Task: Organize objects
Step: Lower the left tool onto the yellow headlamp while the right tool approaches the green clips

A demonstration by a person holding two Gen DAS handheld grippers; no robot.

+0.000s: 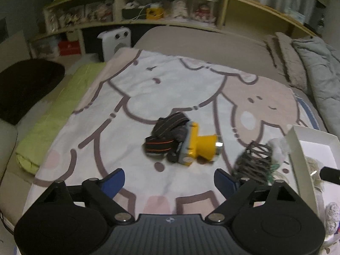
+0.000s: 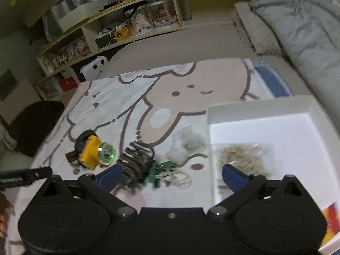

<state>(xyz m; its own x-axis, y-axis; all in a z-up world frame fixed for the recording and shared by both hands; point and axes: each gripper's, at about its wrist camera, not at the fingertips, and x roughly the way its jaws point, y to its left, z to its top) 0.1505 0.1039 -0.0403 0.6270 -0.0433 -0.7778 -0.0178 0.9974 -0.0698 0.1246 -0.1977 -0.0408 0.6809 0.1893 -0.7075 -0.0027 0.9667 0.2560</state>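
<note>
I am holding my left hand-held gripper (image 1: pixel 167 179) and right hand-held gripper (image 2: pixel 172 176) spread apart, gripping nothing. The yellow plastic headlamp with striped dark strap (image 1: pixel 187 143) is lying mid-frame on the cartoon-printed blanket (image 1: pixel 136 97); the white shallow cardboard box (image 2: pixel 263 110) is sitting at right.

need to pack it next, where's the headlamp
The headlamp lies mid-blanket in the left wrist view, left of the dark coil and outside the white box.

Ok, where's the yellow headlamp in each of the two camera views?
Left wrist view: the yellow headlamp lies mid-picture on the cartoon blanket, lens pointing right.
Right wrist view: the headlamp is lower left, lens facing the camera.
Shared landmark: the dark coiled cord lies just right of it in both.
</note>
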